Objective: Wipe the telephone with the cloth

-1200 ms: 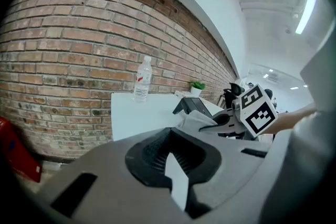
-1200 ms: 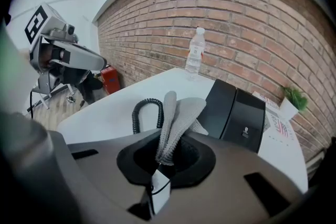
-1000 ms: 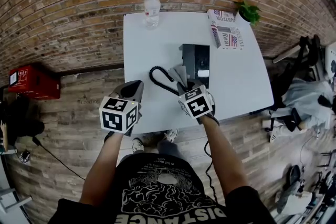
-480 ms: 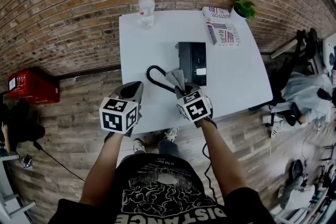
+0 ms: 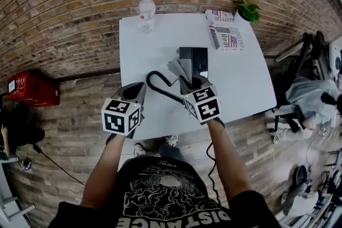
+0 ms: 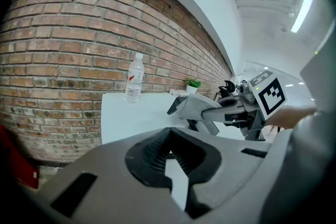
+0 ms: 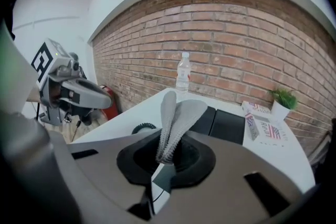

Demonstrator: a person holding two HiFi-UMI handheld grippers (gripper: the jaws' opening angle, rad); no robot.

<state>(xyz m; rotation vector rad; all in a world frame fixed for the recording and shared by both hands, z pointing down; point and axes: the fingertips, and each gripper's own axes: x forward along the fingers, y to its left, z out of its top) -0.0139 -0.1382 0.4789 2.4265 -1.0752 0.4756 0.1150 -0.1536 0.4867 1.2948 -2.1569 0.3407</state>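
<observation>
T-shirt: black, white print | left tongs, right tongs: grey, black-white marker cubes

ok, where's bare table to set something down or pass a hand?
Free: the table's left strip, between bottle and coiled cord; the right side, past the telephone, in front of the book; the back middle between bottle and book. Crowded: front centre, where coiled cord, telephone, cloth and right tool bunch.

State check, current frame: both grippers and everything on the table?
left gripper: shut, empty
right gripper: shut on cloth
cloth: pinched, folds sticking out past the jaws
telephone: flat on the table
phone cord: coiled, lying on table
water bottle: upright, capped
book: closed, lying flat
potted plant: upright
</observation>
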